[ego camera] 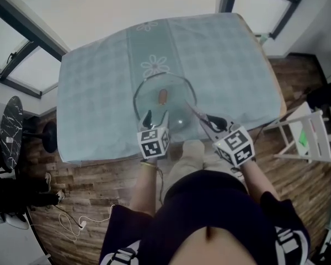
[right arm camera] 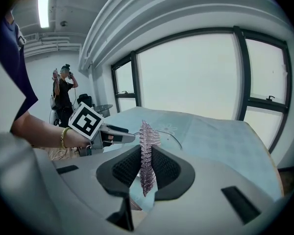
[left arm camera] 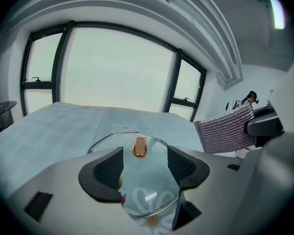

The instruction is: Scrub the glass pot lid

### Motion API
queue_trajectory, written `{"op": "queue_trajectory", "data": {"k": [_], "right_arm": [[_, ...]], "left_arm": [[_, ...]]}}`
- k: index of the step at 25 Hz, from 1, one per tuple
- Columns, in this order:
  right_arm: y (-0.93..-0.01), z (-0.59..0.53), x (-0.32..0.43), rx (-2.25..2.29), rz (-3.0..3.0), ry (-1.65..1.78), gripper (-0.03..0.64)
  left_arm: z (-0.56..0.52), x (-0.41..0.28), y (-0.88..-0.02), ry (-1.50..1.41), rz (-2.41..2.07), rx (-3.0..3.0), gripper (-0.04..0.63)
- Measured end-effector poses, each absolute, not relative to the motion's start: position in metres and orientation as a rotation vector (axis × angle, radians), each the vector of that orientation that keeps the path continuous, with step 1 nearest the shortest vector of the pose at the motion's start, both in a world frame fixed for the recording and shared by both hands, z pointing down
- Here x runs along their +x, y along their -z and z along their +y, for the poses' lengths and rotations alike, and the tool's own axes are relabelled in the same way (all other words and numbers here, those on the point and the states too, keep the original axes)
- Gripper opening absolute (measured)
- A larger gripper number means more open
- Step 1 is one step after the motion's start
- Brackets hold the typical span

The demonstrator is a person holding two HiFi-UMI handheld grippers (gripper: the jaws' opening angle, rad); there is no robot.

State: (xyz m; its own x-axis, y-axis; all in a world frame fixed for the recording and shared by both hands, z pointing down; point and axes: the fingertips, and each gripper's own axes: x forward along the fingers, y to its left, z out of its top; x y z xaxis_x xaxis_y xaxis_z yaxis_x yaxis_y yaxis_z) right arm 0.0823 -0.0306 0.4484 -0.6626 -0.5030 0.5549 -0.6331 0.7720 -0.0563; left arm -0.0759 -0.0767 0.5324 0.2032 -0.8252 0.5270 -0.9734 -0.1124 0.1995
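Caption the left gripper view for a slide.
Open left tongs frame the glass pot lid on a floral tablecloth; the scrubbing cloth shows at right.

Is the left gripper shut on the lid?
No: in the left gripper view, the left gripper has its jaws wide apart, and neither pad presses on the lid seen between them.

Open tablecloth [ego camera: 99, 93] all round lid [ego camera: 177, 102]; knob [ego camera: 163, 96] juts up ctr.

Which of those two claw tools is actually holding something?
The right gripper: its jaws are shut on the cloth. The left gripper has its jaws apart over the lid, gripping nothing.
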Motion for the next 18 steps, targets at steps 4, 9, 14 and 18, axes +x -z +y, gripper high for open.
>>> {"op": "queue_trajectory", "data": {"k": [4,9,14,18], "right_arm": [[-0.449,-0.051,0.086,0.867,-2.453,-0.378,0.066],[-0.457,-0.073,0.082,0.852,-2.46,-0.441,0.066],[-0.461,-0.093,0.081,0.84,-2.462,-0.469,0.066],[-0.466,-0.108,0.083,0.85,-2.476,-0.516,0.066]], "left_arm": [[-0.104,-0.071,-0.546,-0.445,-1.656,1.969,0.272],[-0.13,-0.068,-0.569,-0.57,-1.65,1.949,0.272],[-0.151,-0.069,-0.582,-0.648,-1.663,1.908,0.27],[-0.159,-0.067,-0.595,-0.698,-1.641,1.888,0.27]]}}
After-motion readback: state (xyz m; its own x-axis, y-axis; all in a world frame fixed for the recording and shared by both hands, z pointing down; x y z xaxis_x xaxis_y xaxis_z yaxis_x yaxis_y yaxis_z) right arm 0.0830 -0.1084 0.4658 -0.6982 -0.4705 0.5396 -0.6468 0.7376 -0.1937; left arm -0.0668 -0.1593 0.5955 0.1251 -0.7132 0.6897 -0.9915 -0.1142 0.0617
